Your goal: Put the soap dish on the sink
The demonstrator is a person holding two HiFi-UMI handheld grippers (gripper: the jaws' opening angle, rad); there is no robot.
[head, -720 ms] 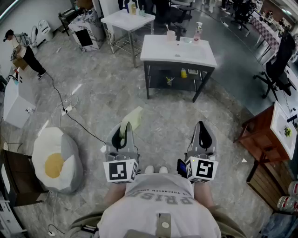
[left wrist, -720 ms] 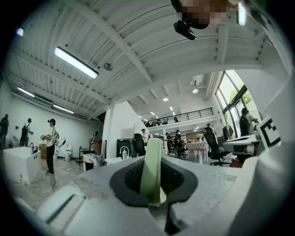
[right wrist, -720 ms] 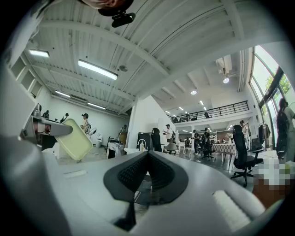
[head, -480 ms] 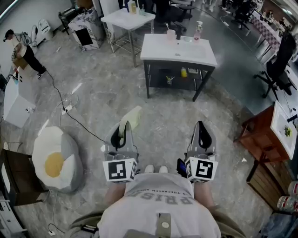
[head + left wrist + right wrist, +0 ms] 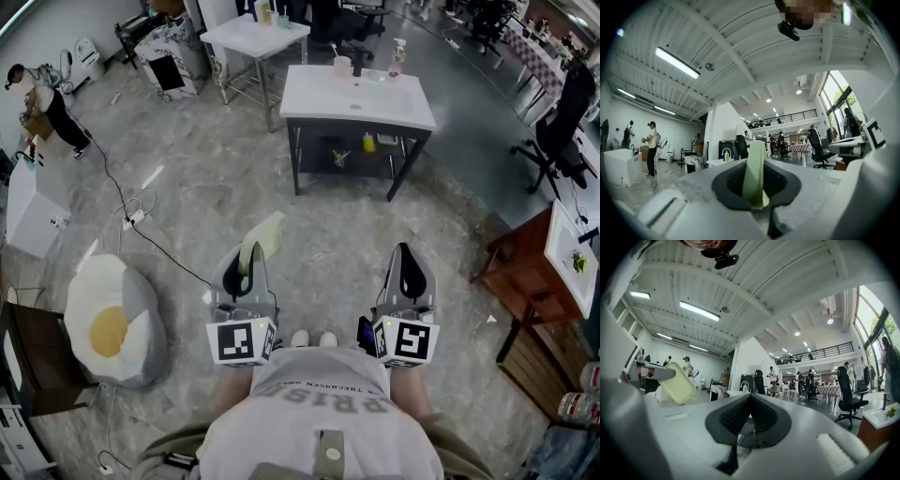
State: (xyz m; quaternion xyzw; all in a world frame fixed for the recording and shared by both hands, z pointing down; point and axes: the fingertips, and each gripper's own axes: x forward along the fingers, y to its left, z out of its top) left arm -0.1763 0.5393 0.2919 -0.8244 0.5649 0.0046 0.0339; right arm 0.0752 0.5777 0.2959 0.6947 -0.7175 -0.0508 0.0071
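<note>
Left tongs [image 5: 246, 270] clamp a pale green, rounded-rectangle soap dish [image 5: 266, 234] by one edge, and its far end juts past their tips above the grey marbled stone floor [image 5: 206, 178]. The right tongs [image 5: 410, 272] are pressed together on nothing. Both are held level at the person's waist, well apart from the white-topped sink counter on a dark frame [image 5: 319, 105], with open floor between.

A black cable [image 5: 141, 234] trails along the floor to the left, near a fried-egg-shaped cushion [image 5: 111, 323]. A black office chair [image 5: 561, 131] stands right of the counter.

The left gripper view shows the dish edge-on, as a thin upright strip. The right gripper view shows its broad face, tilted. Only the gripper views take in the white beamed ceiling [image 5: 764, 282] and a railed mezzanine [image 5: 820, 352].
</note>
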